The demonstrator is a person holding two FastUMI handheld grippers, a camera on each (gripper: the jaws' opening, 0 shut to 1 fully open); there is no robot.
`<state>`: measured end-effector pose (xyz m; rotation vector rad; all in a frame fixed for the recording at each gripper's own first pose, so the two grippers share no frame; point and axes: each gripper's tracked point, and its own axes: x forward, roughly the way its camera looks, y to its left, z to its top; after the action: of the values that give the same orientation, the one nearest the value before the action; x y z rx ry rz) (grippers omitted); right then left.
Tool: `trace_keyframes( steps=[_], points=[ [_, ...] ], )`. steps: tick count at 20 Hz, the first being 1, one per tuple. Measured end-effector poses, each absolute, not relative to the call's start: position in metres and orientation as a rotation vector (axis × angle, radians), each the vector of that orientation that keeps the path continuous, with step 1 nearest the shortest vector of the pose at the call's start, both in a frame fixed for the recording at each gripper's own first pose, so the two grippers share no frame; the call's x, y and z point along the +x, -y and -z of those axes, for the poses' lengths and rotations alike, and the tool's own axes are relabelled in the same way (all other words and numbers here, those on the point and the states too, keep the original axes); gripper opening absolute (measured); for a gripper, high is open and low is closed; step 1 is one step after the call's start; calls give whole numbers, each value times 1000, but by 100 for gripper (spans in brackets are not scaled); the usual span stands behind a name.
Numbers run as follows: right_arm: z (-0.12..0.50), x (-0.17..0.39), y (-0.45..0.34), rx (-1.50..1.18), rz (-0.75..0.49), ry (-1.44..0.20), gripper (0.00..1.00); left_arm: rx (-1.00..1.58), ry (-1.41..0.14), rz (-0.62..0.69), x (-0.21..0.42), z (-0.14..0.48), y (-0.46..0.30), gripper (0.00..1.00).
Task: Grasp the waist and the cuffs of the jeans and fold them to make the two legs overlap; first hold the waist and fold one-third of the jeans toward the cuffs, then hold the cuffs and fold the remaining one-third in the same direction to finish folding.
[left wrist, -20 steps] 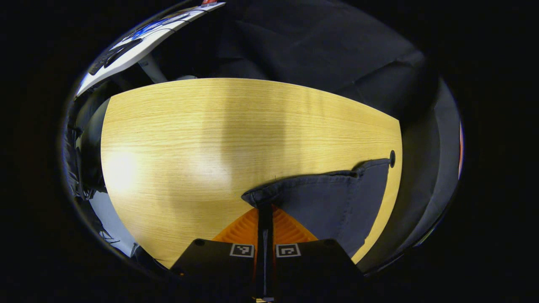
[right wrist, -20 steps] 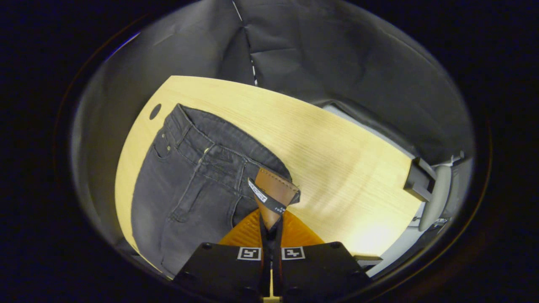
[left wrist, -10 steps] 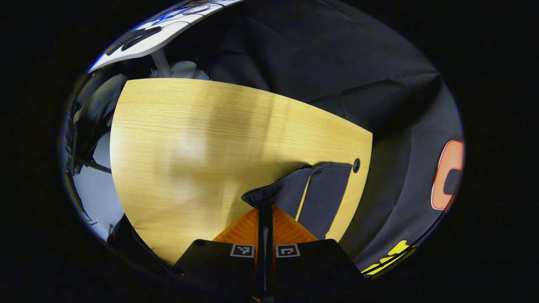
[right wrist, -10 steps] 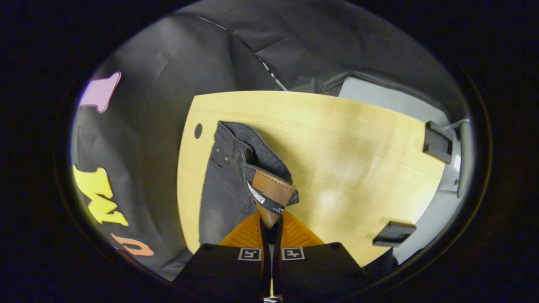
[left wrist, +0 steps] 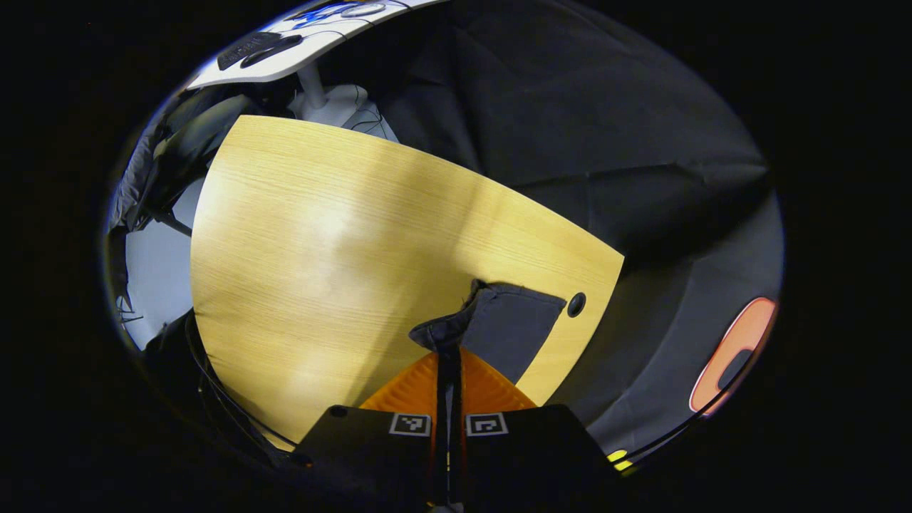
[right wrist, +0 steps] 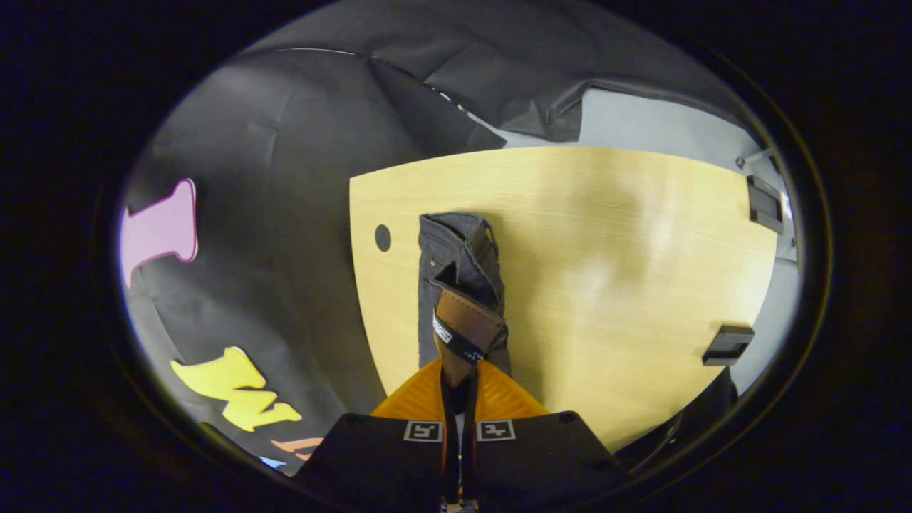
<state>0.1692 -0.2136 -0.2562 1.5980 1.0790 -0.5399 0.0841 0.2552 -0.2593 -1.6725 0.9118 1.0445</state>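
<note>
- The left gripper is pinching a hem of the dark grey denim jeans, its fingers pressed together on the fabric.
- The right gripper is pinching the jeans' waistband at the brown leather patch, its fingers closed on it.
- The jeans are hanging down onto the pale wooden table, bunched narrow beside the small dark round hole near the table's edge.
- Two black blocks are sitting at the table's far side from the hole.
</note>
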Motion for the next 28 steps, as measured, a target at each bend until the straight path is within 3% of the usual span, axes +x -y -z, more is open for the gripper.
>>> trace_keyframes(
  steps=[6, 13, 19, 20, 21, 24, 25, 26, 27, 28],
  points=[
    [279, 225, 222, 1723, 627, -1074, 2, -1670, -948, -1064, 152, 269, -259, 4],
    [325, 270, 225, 1720, 668, -1113, 2, -1633, -993, -969, 249, 308, -250, 4],
    [361, 287, 224, 1766, 674, -1121, 0, -1594, -1049, -987, 279, 342, -244, 5],
    [365, 290, 223, 1779, 671, -1118, 0, -1611, -1042, -969, 289, 349, -242, 6],
    [368, 291, 224, 1785, 675, -1111, 7, -1639, -1038, -930, 300, 353, -242, 8],
    [375, 299, 223, 1769, 665, -1120, 0, -1638, -1089, -841, 317, 348, -238, 16],
    [376, 301, 223, 1763, 659, -1123, 6, -1628, -1115, -831, 319, 345, -236, 20],
    [377, 304, 225, 1761, 660, -1114, 4, -1612, -1149, -819, 316, 345, -234, 38],
    [379, 308, 224, 1763, 663, -1097, 13, -1594, -1173, -822, 304, 352, -237, 33],
    [379, 309, 224, 1761, 663, -1093, 16, -1573, -1190, -830, 302, 353, -237, 52]
  ],
)
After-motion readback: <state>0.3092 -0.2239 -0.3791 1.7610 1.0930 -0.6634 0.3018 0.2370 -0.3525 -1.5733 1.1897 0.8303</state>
